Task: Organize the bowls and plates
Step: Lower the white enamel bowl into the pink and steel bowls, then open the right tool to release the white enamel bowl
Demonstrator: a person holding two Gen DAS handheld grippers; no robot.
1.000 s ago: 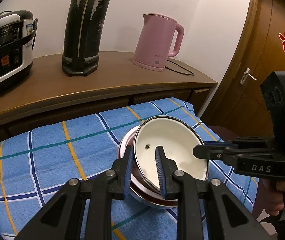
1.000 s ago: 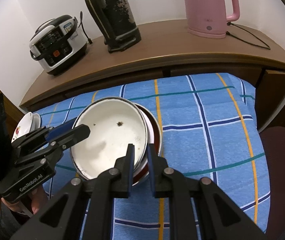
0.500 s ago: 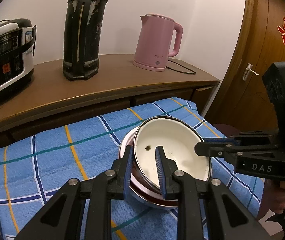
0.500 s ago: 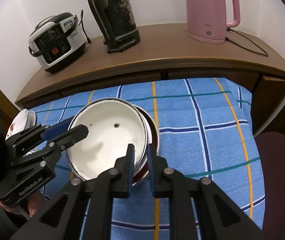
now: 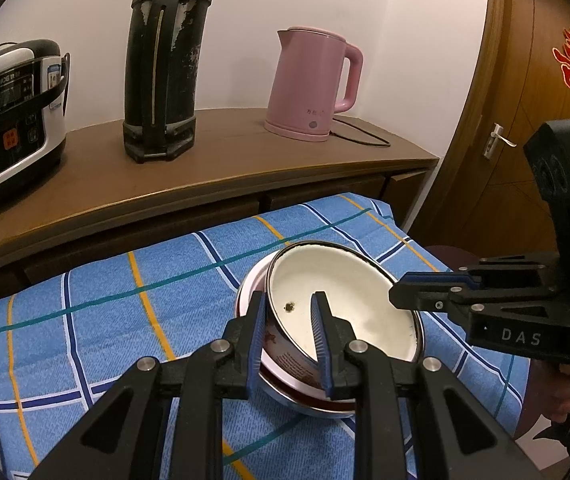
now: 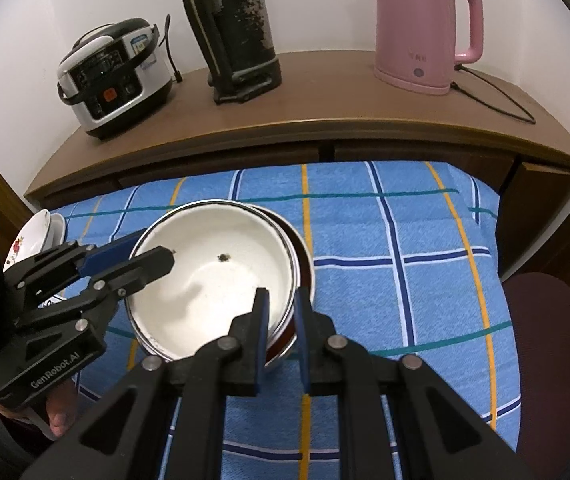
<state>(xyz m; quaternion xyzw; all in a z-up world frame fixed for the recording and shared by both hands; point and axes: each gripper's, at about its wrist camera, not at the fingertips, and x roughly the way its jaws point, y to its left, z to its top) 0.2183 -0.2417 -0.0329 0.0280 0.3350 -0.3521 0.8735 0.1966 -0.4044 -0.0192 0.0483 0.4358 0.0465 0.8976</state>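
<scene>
A white enamel bowl (image 5: 349, 300) (image 6: 213, 280) with a dark speck inside rests tilted in a red-and-white bowl (image 5: 309, 400) (image 6: 304, 268) on the blue checked cloth. My left gripper (image 5: 289, 332) is shut on the white bowl's near rim, one finger inside and one outside. In the right wrist view the left gripper (image 6: 153, 258) clamps the bowl's left edge. My right gripper (image 6: 281, 320) is shut on the opposite rim. From the left wrist view the right gripper (image 5: 401, 294) comes in from the right.
Small flowered bowls (image 6: 31, 236) stand at the cloth's left edge. On a wooden sideboard (image 6: 325, 120) behind are a rice cooker (image 6: 113, 76), a black flask (image 6: 237, 28) and a pink kettle (image 6: 421, 24). A maroon stool (image 6: 545, 320) is at the right, by a door (image 5: 525, 100).
</scene>
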